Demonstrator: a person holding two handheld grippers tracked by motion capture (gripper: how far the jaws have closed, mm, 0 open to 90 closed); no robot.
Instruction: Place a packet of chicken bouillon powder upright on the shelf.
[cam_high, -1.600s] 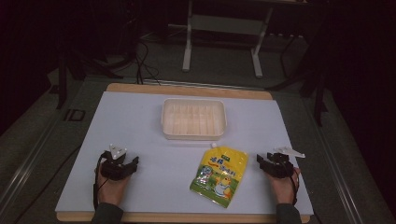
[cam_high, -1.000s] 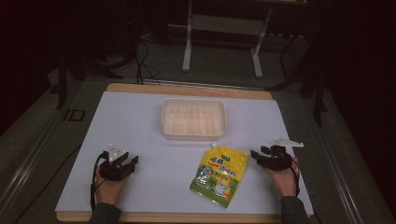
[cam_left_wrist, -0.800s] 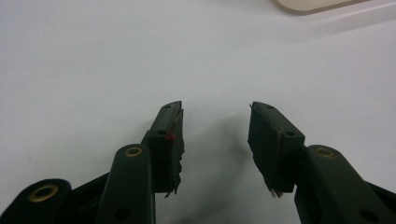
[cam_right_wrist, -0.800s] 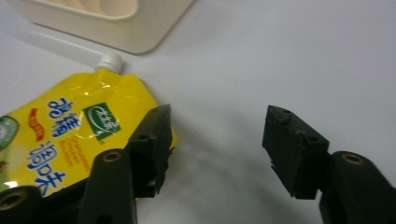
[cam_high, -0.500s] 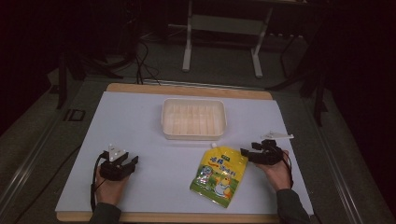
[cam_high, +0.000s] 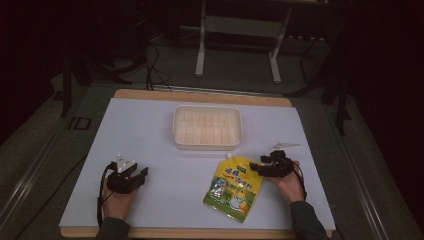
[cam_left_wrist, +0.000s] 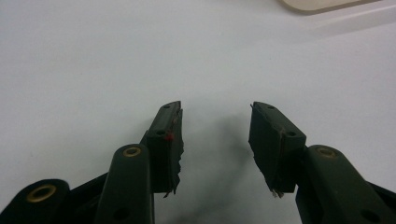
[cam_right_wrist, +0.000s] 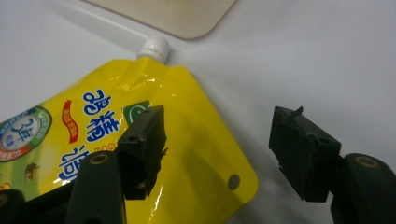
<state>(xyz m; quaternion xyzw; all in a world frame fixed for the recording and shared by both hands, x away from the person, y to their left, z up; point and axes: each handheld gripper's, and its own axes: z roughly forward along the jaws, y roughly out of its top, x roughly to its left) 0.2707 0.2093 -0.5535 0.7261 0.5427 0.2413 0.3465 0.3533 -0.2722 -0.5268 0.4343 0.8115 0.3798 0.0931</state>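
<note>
The right gripper (cam_high: 256, 166) has slid left across the table (cam_high: 150, 130) since the earlier frames, from a spot well clear of the pouch (cam_high: 234, 187) to its upper right corner, and its jaws have just been opening. They now stand wide apart, one above the yellow film and one over bare table past the pouch's edge, so nothing is pressed between them. The left gripper (cam_high: 140, 174) has kept its place at the near left, jaws apart and empty over bare white surface.

The pouch lies flat, near and right of centre, just near of the tray (cam_high: 207, 145), its white cap (cam_right_wrist: 154, 48) pointing towards the tray. It is a glossy yellow spouted bag with blue lettering, a green badge and a punched hole in one corner, and looks soft and partly slack.

The risk I see is a poor bite. The film lies flush with the table, so the jaws may close on the thin corner alone and let it slip out, or shove the pouch sideways instead of lifting it.
</note>
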